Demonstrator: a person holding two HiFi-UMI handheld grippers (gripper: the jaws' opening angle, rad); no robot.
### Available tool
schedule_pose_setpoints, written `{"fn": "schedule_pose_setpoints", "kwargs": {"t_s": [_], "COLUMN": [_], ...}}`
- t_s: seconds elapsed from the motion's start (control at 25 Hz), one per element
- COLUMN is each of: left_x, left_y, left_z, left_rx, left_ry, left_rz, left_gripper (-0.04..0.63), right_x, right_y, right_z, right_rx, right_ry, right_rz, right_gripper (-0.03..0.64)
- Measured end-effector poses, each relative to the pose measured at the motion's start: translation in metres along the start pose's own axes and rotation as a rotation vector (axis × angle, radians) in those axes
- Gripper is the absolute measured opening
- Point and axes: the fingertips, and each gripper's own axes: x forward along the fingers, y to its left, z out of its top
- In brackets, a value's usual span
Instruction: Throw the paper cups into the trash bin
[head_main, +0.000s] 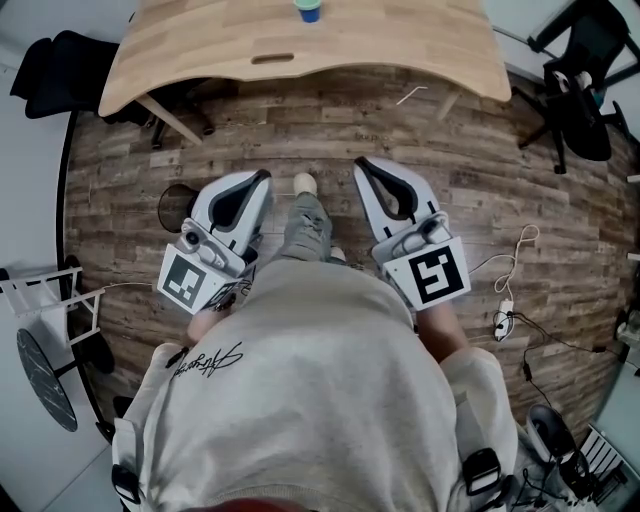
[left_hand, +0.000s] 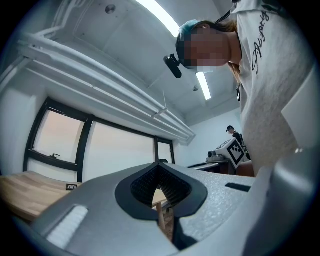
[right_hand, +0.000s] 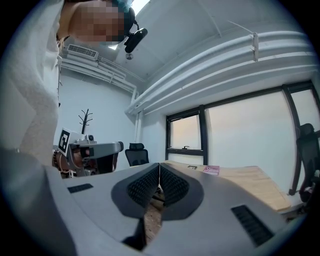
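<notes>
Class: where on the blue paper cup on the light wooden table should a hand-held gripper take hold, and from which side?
Probably across the side wall of the blue paper cup, coming level from the near edge of the light wooden table: it seems to stand alone there, though the frame crops it.

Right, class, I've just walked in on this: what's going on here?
A person stands on a wood-plank floor facing a wooden table, with a gripper in each hand. The left gripper and the right gripper are both shut, with nothing between their jaws. A small blue object, possibly a cup, sits on the table ahead, partly cut off by the frame. Nothing has been picked up yet.
</notes>
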Motion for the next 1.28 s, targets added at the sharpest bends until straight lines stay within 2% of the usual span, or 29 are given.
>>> {"fn": "schedule_pose_setpoints", "kwargs": {"t_s": [0.2, 0.52, 1.12, 1.28], "left_x": [0.012, 0.039, 0.09, 0.107], "left_y": [0.025, 0.067, 0.156, 0.18], "left_z": [-0.003, -0.013, -0.025, -0.032], "left_rx": [-0.015, 0.021, -0.008, -0.026], "left_ry": [-0.015, 0.001, -0.001, -0.008], "left_rz": [-0.026, -0.039, -0.039, -0.061], "left_gripper": [0.003, 0.003, 0.003, 0.003], "right_x": [0.026, 0.062, 0.144, 0.163], "right_y": [-0.014, -0.042, -0.1, -0.116], "right_z": [0.002, 0.005, 0.011, 0.012], "right_rx": [-0.012, -0.021, -0.018, -0.018], "right_ry": [-0.006, -0.022, -0.019, -0.008], "right_rz": [-0.01, -0.038, -0.049, -0.062], "right_gripper": [0.011, 0.011, 0.011, 0.011]}}
